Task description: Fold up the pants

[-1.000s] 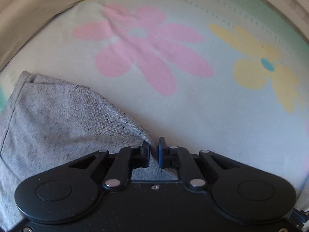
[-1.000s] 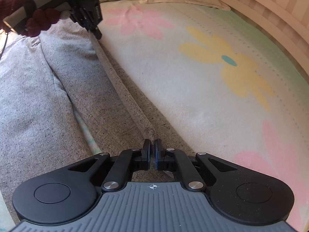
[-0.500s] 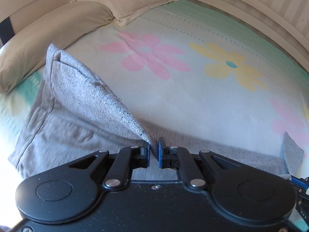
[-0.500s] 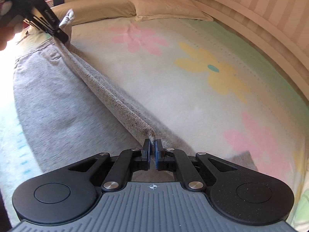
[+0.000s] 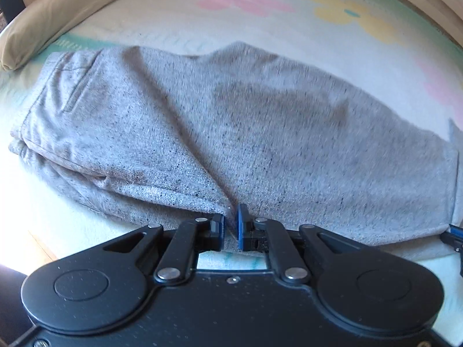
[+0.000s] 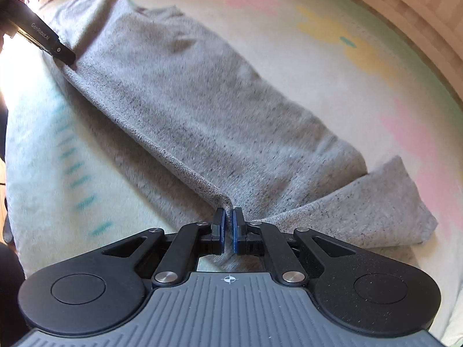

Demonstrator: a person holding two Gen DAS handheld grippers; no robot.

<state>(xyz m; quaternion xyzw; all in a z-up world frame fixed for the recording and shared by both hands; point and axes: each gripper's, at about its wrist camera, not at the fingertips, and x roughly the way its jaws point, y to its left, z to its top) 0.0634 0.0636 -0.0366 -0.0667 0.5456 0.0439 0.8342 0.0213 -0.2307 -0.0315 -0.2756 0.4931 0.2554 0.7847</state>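
Pants (image 5: pixel 260 133) of speckled grey knit lie folded lengthwise across the bed (image 5: pixel 179 26), one half laid over the other. In the left wrist view, going from the left edge, a tan pillow (image 5: pixel 43 17) rests at the head of the bed, just beyond the waistband end with its pocket slit. Next comes the long near edge of the fabric, which runs down into the left tool (image 5: pixel 230 225); its blue pads are starting to part, yet a ridge of grey cloth sits pinched between them. Farther right the leg spreads flat, and a corner of the other tool peeks in at the frame's right border.

In the right wrist view, the left tool (image 6: pixel 62 53) shows at the upper left, its black tip on the garment's edge. From it a taut fold line runs diagonally down to the right tool (image 6: pixel 228 225), whose pads are clamped together on that ridge of cloth. To its right the cuff end (image 6: pixel 376 208) is doubled back in a loose triangular flap on the flowered bedcover (image 6: pixel 361 57).
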